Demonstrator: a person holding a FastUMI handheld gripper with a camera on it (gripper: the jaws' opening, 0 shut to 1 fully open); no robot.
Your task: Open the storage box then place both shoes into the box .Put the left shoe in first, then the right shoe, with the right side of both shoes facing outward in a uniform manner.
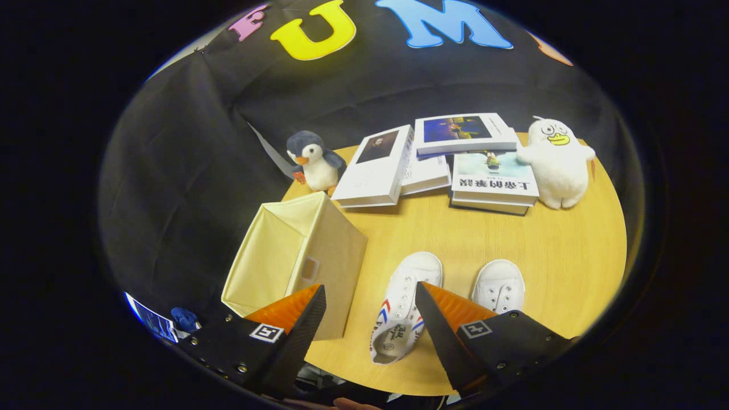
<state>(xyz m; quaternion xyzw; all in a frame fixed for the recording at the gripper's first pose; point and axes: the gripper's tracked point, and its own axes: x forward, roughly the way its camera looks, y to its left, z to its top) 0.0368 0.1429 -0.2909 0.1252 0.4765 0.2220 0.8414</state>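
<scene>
Wooden table (455,239): open storage box (296,256) at left edge, shoes (404,307) beside; hand-held gripper (370,296) spread, empty.

Cream box (307,250), white shoes (404,302) — red-and-blue stripes.

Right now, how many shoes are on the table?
2. One white shoe lies between the open gripper fingers, right of the storage box; the other white shoe sits beyond the right finger, partly hidden.

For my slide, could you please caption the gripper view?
Open tool above two white shoes, beside an open-topped storage box.
</scene>
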